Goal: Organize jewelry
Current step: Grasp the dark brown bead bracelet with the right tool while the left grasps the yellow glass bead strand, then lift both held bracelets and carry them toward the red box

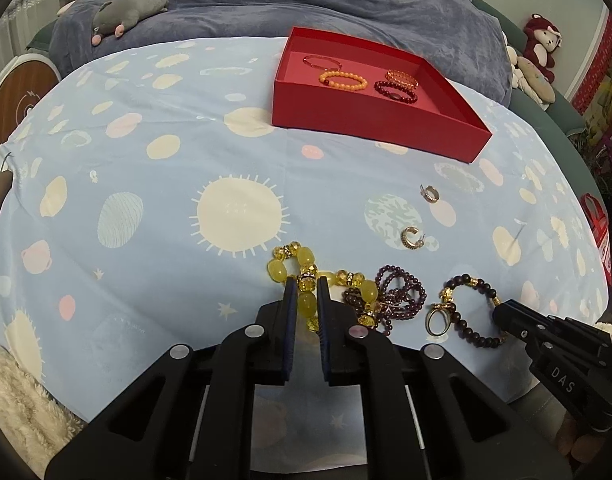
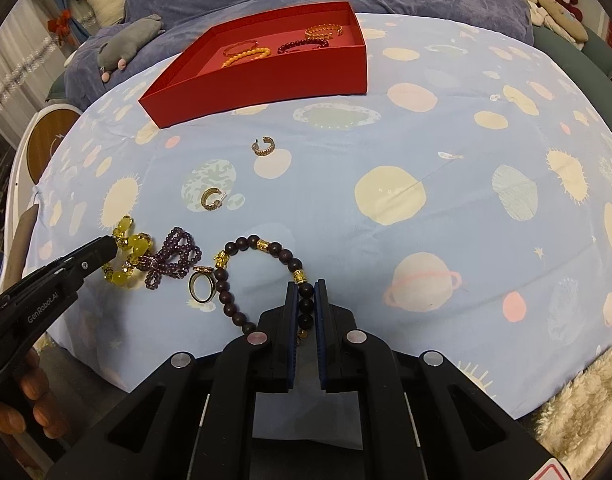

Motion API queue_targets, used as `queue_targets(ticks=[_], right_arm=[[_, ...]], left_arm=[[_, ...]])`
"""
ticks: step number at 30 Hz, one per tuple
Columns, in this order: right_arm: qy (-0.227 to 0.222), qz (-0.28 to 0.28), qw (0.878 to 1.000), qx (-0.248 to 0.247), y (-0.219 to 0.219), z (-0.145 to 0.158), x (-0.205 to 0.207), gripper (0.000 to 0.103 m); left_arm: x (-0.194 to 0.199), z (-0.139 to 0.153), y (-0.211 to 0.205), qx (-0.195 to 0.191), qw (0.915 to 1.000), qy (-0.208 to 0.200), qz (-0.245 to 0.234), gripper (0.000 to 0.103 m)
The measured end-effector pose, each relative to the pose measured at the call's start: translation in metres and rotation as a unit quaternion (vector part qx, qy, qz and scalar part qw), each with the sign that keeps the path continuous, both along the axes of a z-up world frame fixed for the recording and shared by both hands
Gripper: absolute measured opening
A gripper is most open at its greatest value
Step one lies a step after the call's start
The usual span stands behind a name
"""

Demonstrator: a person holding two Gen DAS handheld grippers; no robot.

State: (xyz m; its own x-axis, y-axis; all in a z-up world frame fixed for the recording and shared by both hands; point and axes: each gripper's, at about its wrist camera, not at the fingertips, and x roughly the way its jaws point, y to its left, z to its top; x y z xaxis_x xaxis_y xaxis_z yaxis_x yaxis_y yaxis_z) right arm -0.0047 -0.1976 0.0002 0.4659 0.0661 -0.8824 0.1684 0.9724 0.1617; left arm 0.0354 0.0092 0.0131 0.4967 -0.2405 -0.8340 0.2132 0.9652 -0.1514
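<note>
Both claws are pinching beads. The left claw (image 1: 306, 286) has its pads pressed on the yellow bracelet (image 1: 306, 276), which lies on the sheet (image 1: 154, 216) touching the purple strand (image 1: 401, 292). The right claw (image 2: 306, 286) is clamped on the dark bracelet (image 2: 266, 276), whose loop lies against the gold ring (image 2: 202, 288). To do this step well, I would lift each piece slowly and straight up, so the yellow beads peel off the purple strand rather than drag it, and the dark loop clears the ring. Then carry them over the near wall of the red box (image 1: 369, 120) and set them in its bare floor, apart from the four bracelets already inside. Two hoop earrings (image 1: 411, 237) lie loose between the pile and the box. The surface is a bed under a soft pale-blue planet-print sheet, which may ruck under a snag. A blue blanket (image 1: 345, 4) and plush toys (image 1: 126, 10) lie beyond the box.
</note>
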Motion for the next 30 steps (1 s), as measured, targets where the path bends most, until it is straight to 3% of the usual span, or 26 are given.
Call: queue_targets(ticks=[17, 30], right_arm=[[-0.062, -0.011, 0.998, 0.012, -0.005, 0.052, -0.009, 0.007], [-0.085, -0.016, 0.996, 0.018, -0.008, 0.072, -0.009, 0.007]], left_arm=[[-0.005, 0.038, 0.016, -0.023, 0.9992, -0.028, 0.016, 0.009], [-0.003, 0.065, 0.017, -0.032, 0.9986, -0.042, 0.01, 0.009]])
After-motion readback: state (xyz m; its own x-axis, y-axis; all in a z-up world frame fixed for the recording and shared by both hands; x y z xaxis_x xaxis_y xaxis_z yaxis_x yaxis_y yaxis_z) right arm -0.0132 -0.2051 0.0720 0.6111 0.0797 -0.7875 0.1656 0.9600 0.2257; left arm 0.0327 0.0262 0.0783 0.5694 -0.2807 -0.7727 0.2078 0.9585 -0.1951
